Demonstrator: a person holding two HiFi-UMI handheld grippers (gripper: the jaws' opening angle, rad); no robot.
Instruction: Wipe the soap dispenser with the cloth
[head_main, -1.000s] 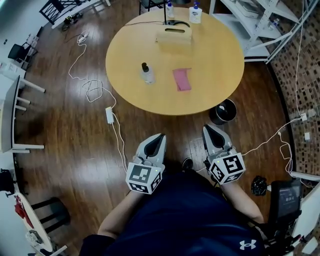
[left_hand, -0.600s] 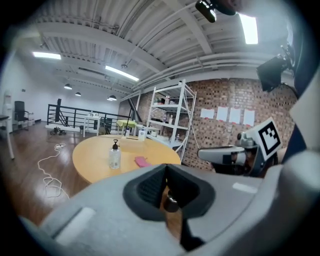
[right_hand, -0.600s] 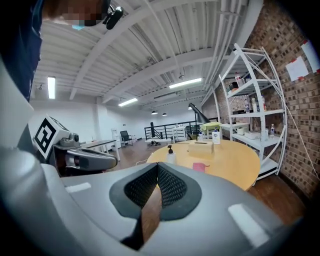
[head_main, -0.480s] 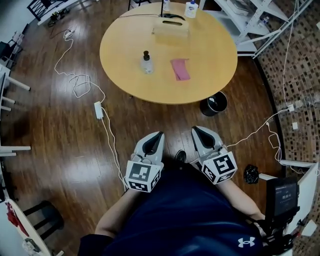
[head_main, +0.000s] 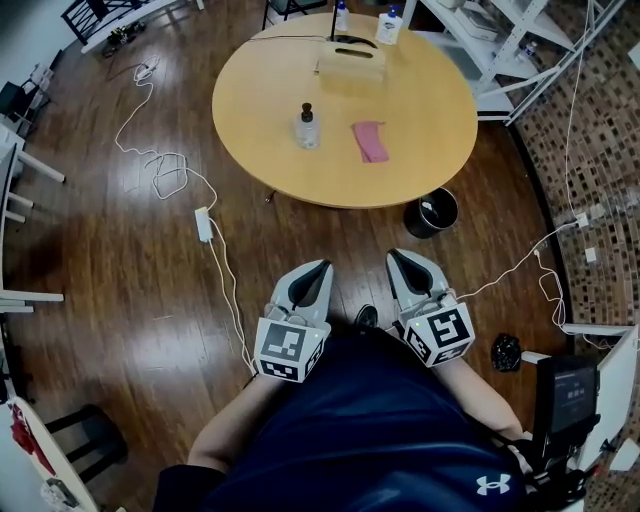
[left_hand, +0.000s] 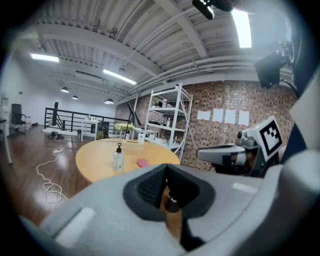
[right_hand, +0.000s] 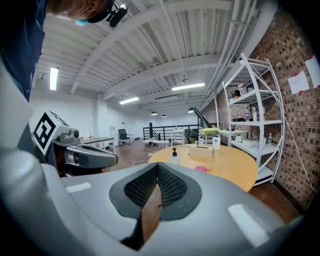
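the soap dispenser (head_main: 307, 128) stands upright near the middle of the round worktop (head_main: 250, 95), well ahead of me. its long axis runs straight up, with the black pump at the top. which way the spout faces i cannot tell from here. the cloth (head_main: 370, 141) lies flat just to its right, apart from it, with its long side running from the near edge toward the far edge, slightly slanted.

both grippers are low in front of my body, over the floor (head_main: 120, 290) and short of the worktop. the left gripper (head_main: 320, 270) has its jaws pressed together with nothing between them, and so has the right gripper (head_main: 398, 258).

compared with a second ago, the worktop sits a little higher in the head view. the dispenser and cloth keep the same places on it, and both grippers stay closed and side by side.

the dispenser is a clear bottle. the cloth is a pink, soft-looking rectangle. the worktop is smooth, pale wood, and the floor is dark, glossy planks. a beige box (head_main: 350, 62) sits at the far side, and a round black bin (head_main: 432, 212) stands by the near right edge. the gripper pads are black and finely ribbed, set in grey shells.
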